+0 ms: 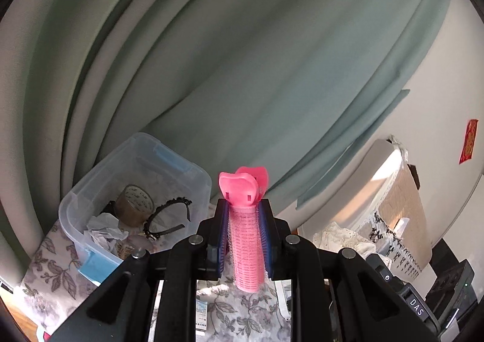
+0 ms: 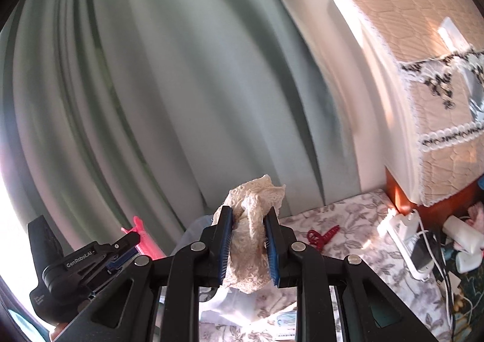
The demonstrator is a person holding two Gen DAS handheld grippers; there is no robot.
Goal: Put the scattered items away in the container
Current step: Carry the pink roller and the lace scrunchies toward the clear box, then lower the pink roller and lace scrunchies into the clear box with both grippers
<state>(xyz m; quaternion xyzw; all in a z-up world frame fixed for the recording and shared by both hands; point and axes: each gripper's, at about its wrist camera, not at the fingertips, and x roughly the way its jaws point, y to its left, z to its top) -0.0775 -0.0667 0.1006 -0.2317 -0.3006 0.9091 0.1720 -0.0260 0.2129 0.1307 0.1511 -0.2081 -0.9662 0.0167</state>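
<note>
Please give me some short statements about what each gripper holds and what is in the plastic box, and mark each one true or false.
1. The left gripper holds a pink hair roller between its fingers. True.
2. The right gripper is empty. False: it is shut on a cream lace cloth.
3. A roll of brown tape lies in the clear plastic box. True.
4. The red hair claw is already in the box. False: it lies on the flowered tablecloth.
5. The box has a lid on. False: it is open.
</note>
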